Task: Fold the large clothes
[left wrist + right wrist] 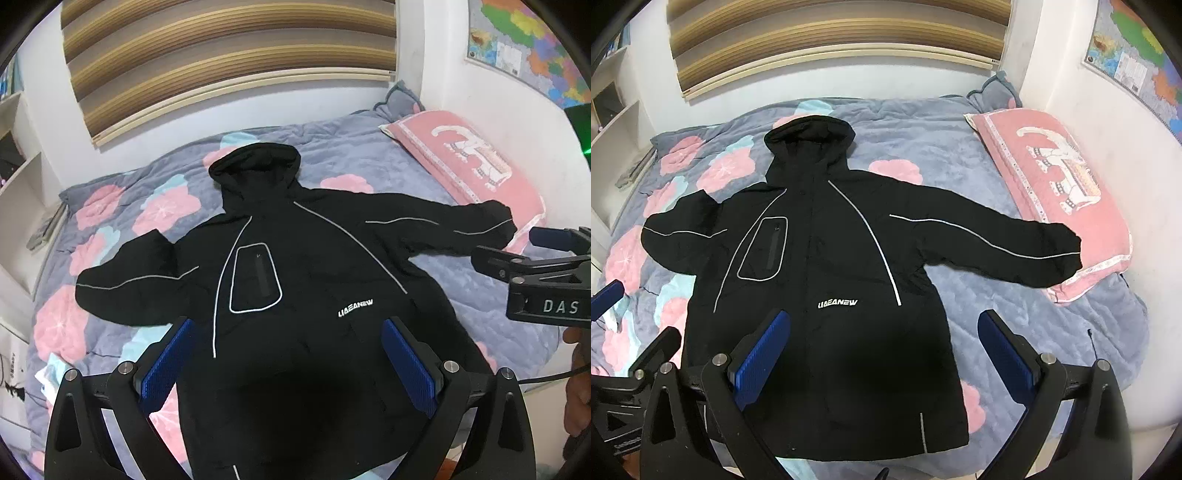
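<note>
A black hooded jacket (pixel 295 280) (pixel 827 258) with grey piping and a white chest logo lies front up on the bed, hood toward the window and both sleeves spread wide. My left gripper (pixel 288 325) hangs open above the jacket's lower front, its blue pads (pixel 168 363) far apart with nothing between them. My right gripper (pixel 882 317) is open too, above the jacket's lower right side and hem. The right gripper's body (pixel 546 280) shows at the right edge of the left wrist view. The left one (pixel 631 373) sits at the lower left of the right wrist view.
A grey quilt (pixel 369 162) (pixel 923 133) with pink and blue flowers covers the bed. A pink pillow (pixel 476 162) (pixel 1056 184) lies at the right, touched by the jacket's right cuff. White shelves (pixel 22 184) stand at the left, a blind (pixel 229 55) behind, a map (pixel 528 44) on the right wall.
</note>
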